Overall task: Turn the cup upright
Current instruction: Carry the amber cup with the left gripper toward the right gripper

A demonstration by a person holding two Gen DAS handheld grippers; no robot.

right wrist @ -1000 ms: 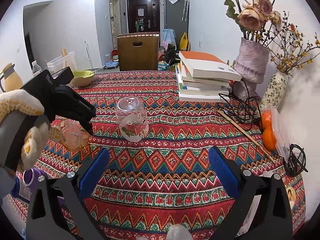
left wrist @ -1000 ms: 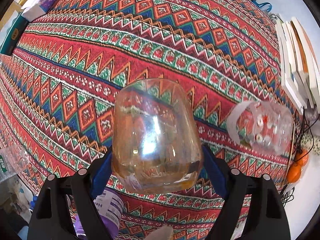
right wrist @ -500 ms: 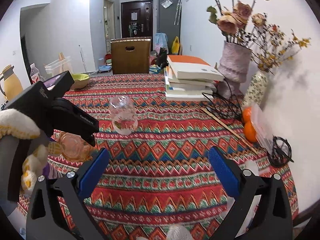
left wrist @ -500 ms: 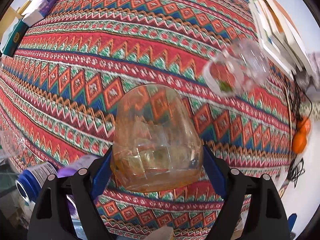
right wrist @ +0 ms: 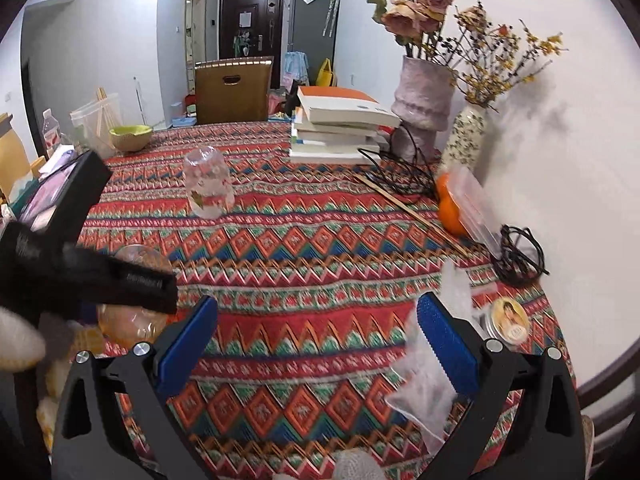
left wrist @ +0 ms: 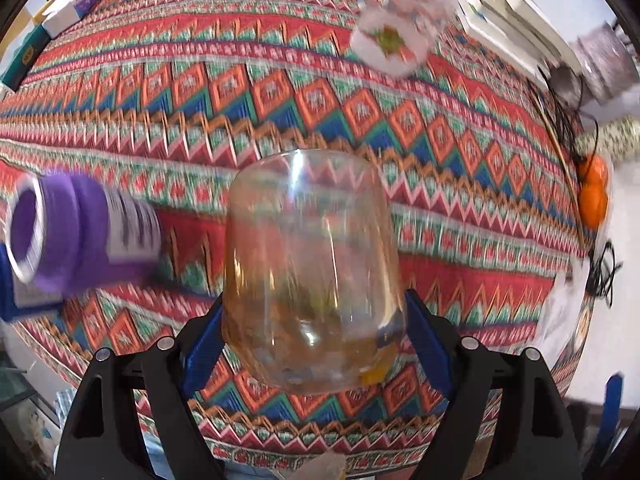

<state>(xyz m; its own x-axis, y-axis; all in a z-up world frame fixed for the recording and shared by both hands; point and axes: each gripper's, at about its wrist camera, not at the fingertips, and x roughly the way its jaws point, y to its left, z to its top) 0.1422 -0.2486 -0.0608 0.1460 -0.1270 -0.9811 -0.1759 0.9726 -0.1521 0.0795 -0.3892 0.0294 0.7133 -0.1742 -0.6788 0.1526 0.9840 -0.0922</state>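
My left gripper is shut on an amber glass cup, holding it above the patterned tablecloth with its thick base toward the camera. In the right wrist view the same cup shows under the black left gripper body at the left edge. A second clear cup with a floral print stands upside down on the cloth; it also shows in the left wrist view. My right gripper is open and empty above the cloth's near part.
A purple-capped bottle lies at the left. A stack of books, two vases, cables, oranges, a plastic box, a round tin and a plastic bag crowd the right side. A green bowl sits far left.
The left gripper has swung with the amber cup, so the floral cup and books slid up in its view. The right gripper pulled back and lifted slightly.
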